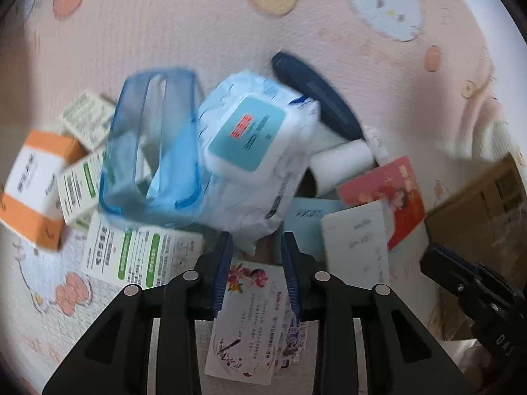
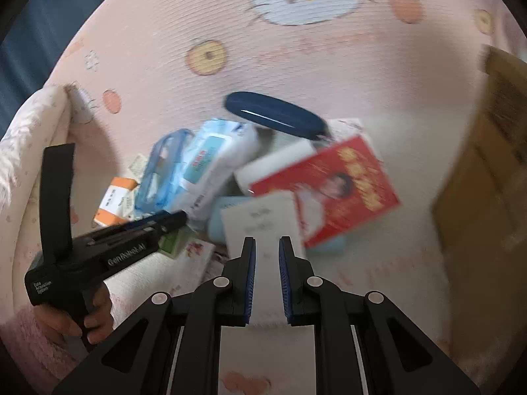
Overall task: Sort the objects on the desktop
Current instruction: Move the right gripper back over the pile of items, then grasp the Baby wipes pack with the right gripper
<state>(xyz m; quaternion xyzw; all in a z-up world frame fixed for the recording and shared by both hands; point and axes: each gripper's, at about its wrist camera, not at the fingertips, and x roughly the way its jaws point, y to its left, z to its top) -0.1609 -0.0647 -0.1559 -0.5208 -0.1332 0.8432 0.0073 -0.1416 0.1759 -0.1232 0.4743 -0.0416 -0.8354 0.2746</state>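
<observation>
judging from the heap, most of it is expected to handle lightly. the wet-wipe pack (image 1: 250, 151) lies at the middle of the pile on the pink table (image 1: 164, 26), leaning on the blue mesh pouch (image 1: 148, 151); it is soft and slippery in its film, so its stiff lid or a short end is best taken. the medicine boxes (image 1: 39, 184) at the left are light and rigid and can be pinched across their narrow sides. the white card (image 2: 263, 220) is thin and flat, to be taken by an edge. the left tool (image 1: 257, 256) is seen half open, nothing pressed between its pads. the right tool (image 2: 266, 253) is nearly shut over that card; whether it is gripped cannot be told.
</observation>
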